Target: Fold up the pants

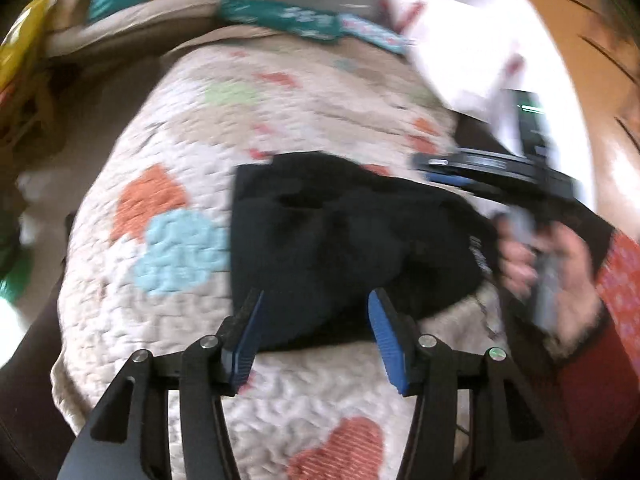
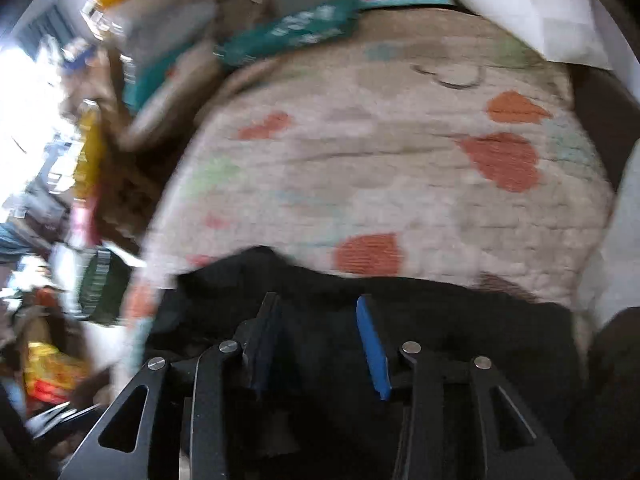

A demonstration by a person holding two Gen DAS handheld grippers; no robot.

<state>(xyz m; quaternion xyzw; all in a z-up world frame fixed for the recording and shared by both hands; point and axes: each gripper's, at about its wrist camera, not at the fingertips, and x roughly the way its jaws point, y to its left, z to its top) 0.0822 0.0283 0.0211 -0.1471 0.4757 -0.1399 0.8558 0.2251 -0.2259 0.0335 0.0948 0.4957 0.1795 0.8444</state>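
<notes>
The black pants [image 1: 340,240] lie in a folded bundle on a cream quilt with coloured hearts [image 1: 192,136]. My left gripper [image 1: 316,300] is open and empty, its blue-padded fingers [image 1: 386,336] straddling the near edge of the bundle. In the left wrist view the right gripper [image 1: 432,168] hangs at the bundle's far right, held by a hand [image 1: 552,264]; its jaws are not clear there. In the right wrist view my right gripper [image 2: 320,308] is open just above the black pants [image 2: 440,320], nothing between the fingers. Both views are motion-blurred.
Teal packages [image 1: 280,16] and beige cushions [image 1: 132,32] lie beyond the quilt's far edge. White paper or cloth [image 1: 472,52] sits at the far right. Cluttered items and yellow packaging [image 2: 92,152] crowd the left side. The quilt [image 2: 400,168] stretches beyond the pants.
</notes>
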